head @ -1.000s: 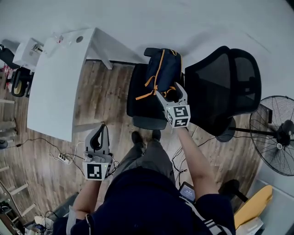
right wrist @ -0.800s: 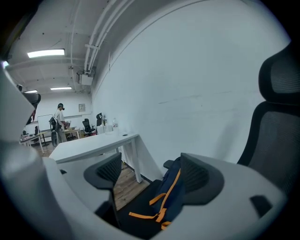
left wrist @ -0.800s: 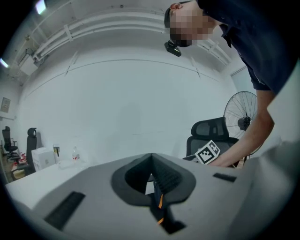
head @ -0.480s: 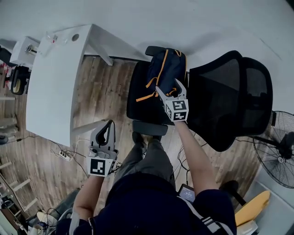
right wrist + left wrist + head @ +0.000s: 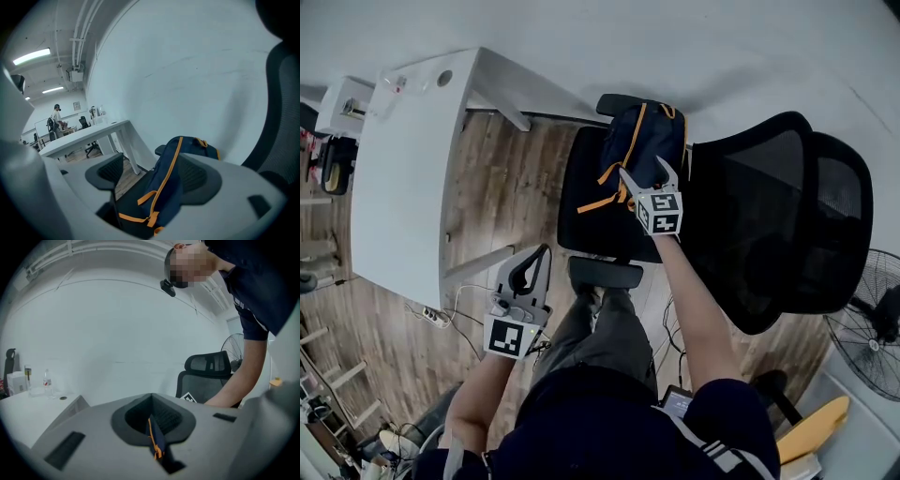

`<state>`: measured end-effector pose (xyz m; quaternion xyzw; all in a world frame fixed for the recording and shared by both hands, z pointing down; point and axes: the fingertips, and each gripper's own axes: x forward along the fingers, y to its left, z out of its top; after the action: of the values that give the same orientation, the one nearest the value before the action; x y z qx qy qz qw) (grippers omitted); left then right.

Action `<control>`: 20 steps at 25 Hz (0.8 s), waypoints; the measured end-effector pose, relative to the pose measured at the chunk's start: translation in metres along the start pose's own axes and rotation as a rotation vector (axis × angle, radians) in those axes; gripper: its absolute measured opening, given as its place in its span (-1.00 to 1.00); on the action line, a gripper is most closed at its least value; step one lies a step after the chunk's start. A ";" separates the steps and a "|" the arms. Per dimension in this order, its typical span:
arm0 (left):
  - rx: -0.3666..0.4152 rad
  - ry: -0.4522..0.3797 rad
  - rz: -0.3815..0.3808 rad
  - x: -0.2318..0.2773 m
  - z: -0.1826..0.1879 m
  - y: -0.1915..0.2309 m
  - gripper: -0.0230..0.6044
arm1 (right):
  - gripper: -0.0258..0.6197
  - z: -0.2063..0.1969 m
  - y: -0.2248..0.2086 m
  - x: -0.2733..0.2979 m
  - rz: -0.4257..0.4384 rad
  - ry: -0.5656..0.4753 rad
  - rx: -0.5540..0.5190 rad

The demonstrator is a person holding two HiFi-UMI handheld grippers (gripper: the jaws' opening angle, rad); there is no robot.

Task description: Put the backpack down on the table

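A navy backpack (image 5: 643,139) with orange trim lies on the seat of a black office chair (image 5: 592,217). My right gripper (image 5: 643,169) hovers over its near end, open. In the right gripper view the backpack (image 5: 174,186) lies between and beyond the right gripper's (image 5: 154,174) two pads, neither pad pressing on it. Those jaws have just been closing a little. My left gripper (image 5: 540,256) is lower left, beside the chair's front, its fingers together and empty. Through their slit a sliver of the backpack (image 5: 156,442) shows. The white table (image 5: 403,178) stands to the left.
The chair's tall mesh backrest (image 5: 773,211) rises just right of the backpack. A standing fan (image 5: 868,330) is at the far right. A power strip with cables (image 5: 431,320) lies on the wooden floor. A small bottle (image 5: 395,82) stands at the table's far end.
Both grippers have moved forward toward the chair. The right one has sunk closer to the backpack; the left one has drifted right toward the seat's front.
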<state>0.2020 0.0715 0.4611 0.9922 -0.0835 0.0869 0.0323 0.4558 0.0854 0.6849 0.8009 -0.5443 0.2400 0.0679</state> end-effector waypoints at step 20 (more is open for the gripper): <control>0.017 0.066 -0.058 0.056 -0.036 -0.005 -0.92 | 0.13 -0.069 -0.066 0.103 0.043 0.115 0.137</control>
<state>0.2514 0.0706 0.5062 0.9910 -0.0529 0.1192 0.0293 0.5244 0.0513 0.8025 0.7767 -0.5390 0.3235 0.0389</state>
